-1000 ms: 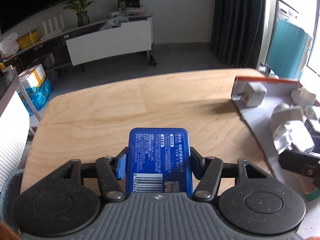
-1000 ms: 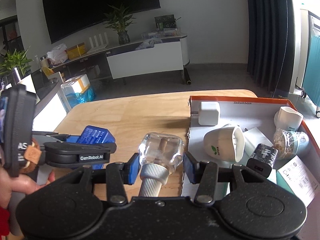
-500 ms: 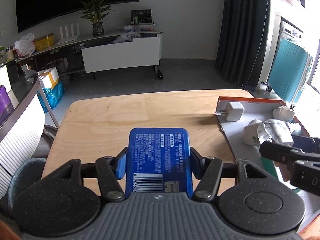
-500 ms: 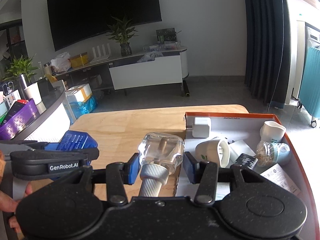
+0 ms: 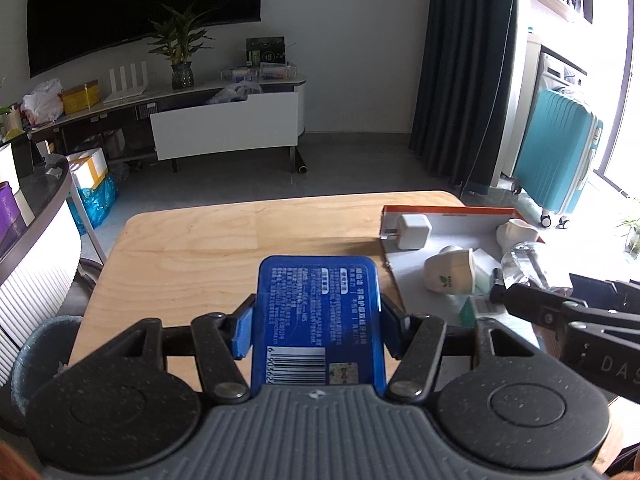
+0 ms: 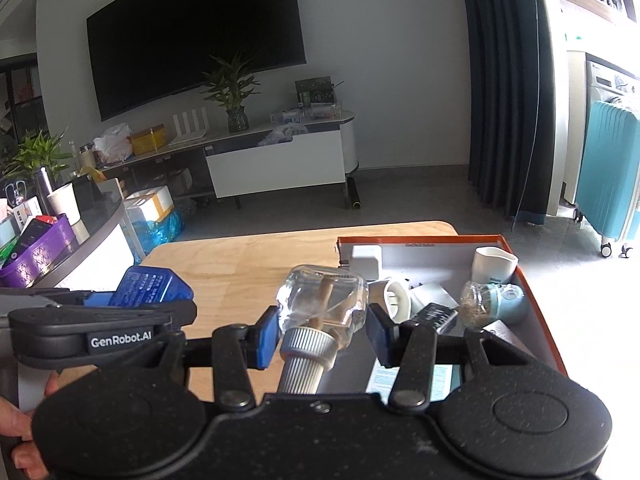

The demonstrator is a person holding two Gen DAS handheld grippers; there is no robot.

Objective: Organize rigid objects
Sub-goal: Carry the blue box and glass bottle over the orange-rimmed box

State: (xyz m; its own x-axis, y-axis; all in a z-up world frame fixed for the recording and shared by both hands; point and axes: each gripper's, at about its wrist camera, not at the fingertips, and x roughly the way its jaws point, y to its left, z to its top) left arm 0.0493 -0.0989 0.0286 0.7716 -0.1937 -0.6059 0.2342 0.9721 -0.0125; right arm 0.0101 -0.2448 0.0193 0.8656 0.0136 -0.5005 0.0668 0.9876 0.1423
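Blue tin (image 5: 318, 320), barcode label facing up, is sitting clamped in the left gripper (image 5: 316, 330) above the bare wooden table (image 5: 224, 256), which is lying open to its rounded far edge. The right gripper (image 6: 322, 330) is squeezing a clear glass bottle (image 6: 324, 300) beside the orange-rimmed tray (image 6: 540, 308). "GenRobot.AI" is showing on the left gripper's side.

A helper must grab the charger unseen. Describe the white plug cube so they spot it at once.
On the wooden table, find the orange-rimmed box. The white plug cube sits in its far left corner. Its neighbours are round cups and jars; it alone is a plain square block.
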